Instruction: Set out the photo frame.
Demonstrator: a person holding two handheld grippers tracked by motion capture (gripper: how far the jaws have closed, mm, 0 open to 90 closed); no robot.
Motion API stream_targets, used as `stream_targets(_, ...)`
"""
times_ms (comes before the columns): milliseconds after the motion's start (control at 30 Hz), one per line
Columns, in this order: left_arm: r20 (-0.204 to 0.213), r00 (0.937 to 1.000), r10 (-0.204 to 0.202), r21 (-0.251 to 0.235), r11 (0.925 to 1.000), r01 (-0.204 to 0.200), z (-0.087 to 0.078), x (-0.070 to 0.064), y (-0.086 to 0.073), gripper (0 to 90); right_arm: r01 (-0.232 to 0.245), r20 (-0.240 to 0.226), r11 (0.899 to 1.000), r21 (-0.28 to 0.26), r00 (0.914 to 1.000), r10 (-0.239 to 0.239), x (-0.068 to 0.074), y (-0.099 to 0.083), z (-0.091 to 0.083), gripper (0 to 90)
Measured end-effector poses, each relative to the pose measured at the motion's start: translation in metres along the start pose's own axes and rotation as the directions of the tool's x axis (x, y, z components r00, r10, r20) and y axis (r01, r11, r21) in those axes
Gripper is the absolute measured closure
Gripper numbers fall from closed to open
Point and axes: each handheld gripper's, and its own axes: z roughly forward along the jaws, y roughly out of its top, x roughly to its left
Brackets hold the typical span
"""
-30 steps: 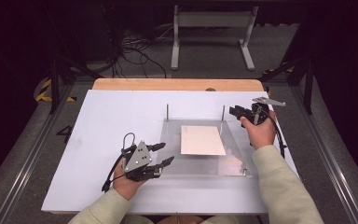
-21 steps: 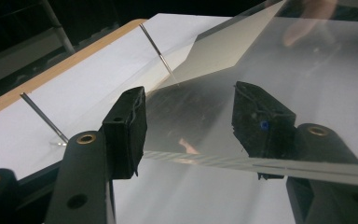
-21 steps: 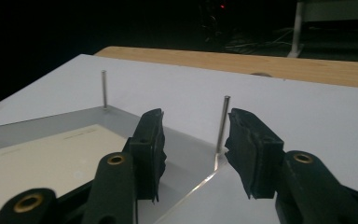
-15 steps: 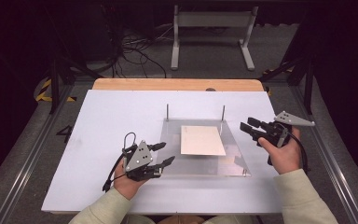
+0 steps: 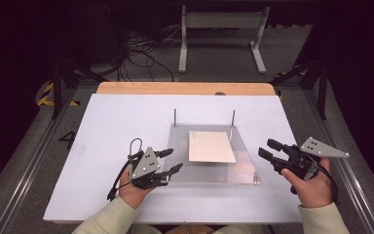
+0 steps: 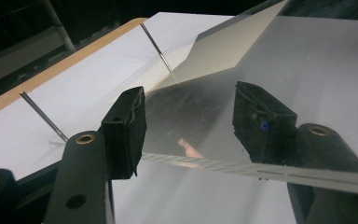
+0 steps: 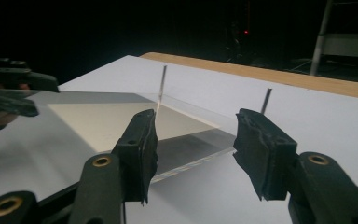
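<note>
A clear acrylic plate (image 5: 246,170) lies in the middle of the white tabletop (image 5: 117,122), with a cream paper sheet (image 5: 211,146) on top of it. Two thin metal pins (image 5: 175,117) (image 5: 233,118) stand at its back edge. My left gripper (image 5: 172,160) is open at the plate's front left edge, holding nothing. In the left gripper view, the plate (image 6: 200,140) and paper (image 6: 233,46) lie beyond the spread jaws. My right gripper (image 5: 267,147) is open just off the plate's right edge. The right gripper view looks across the plate's corner (image 7: 186,154) at the paper (image 7: 102,121).
A wooden strip (image 5: 185,87) runs along the table's far edge. Behind it on the floor are a metal stand (image 5: 221,29) and loose cables (image 5: 141,53). Metal rails (image 5: 24,165) flank the table. Bare white board surrounds the plate on all sides.
My right gripper has moved from the plate's back right corner toward the front and outward, to beside the right edge. The left gripper, plate and paper have stayed put.
</note>
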Motion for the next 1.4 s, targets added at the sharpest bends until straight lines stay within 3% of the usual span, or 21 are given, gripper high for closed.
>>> stream_targets(167,0.000,1.0000,0.000,0.001,1.0000,0.000,0.000,0.000,0.000,44.0,0.034,-0.033,0.998,0.043,0.9989,-0.033,0.009,-0.007,-0.005,45.6)
stream_targets(433,0.003,1.0000,0.000,0.003,1.0000,0.000,0.000,0.000,-0.001,43.4,0.080,-0.052,0.993,0.086,0.9958,-0.075,0.008,-0.022,-0.005,41.0)
stream_targets(633,0.003,1.0000,-0.001,0.003,1.0000,0.001,0.000,0.000,-0.001,43.3,0.151,-0.070,0.981,0.120,0.9872,-0.143,0.012,-0.031,-0.003,36.3)
stream_targets(767,0.002,1.0000,0.000,0.003,1.0000,0.000,0.000,0.000,-0.001,43.3,0.191,-0.083,0.975,0.111,0.9797,-0.183,0.017,-0.032,0.000,33.3)
stream_targets(967,0.004,1.0000,-0.002,0.002,1.0000,0.002,0.000,0.000,-0.001,43.2,0.215,-0.122,0.974,0.076,0.9711,-0.205,0.022,-0.031,0.005,30.0)
stream_targets(1033,0.005,1.0000,-0.003,0.001,1.0000,0.003,0.000,0.000,-0.001,43.1,0.240,-0.141,0.969,0.057,0.9630,-0.230,0.026,-0.031,0.009,29.1)
stream_targets(1067,0.005,1.0000,-0.003,0.001,1.0000,0.003,0.000,0.000,-0.001,43.0,0.240,-0.141,0.969,0.057,0.9630,-0.230,0.026,-0.031,0.009,29.1)
stream_targets(1200,0.005,1.0000,-0.003,0.001,1.0000,0.003,0.000,0.000,-0.001,43.0,0.297,-0.163,0.955,0.013,0.9426,-0.291,0.034,-0.030,0.017,26.9)
stream_targets(1400,0.007,1.0000,-0.007,-0.001,1.0000,0.007,0.000,0.000,-0.001,42.9,0.344,-0.182,0.938,-0.030,0.9213,-0.344,0.039,-0.031,0.026,28.5)
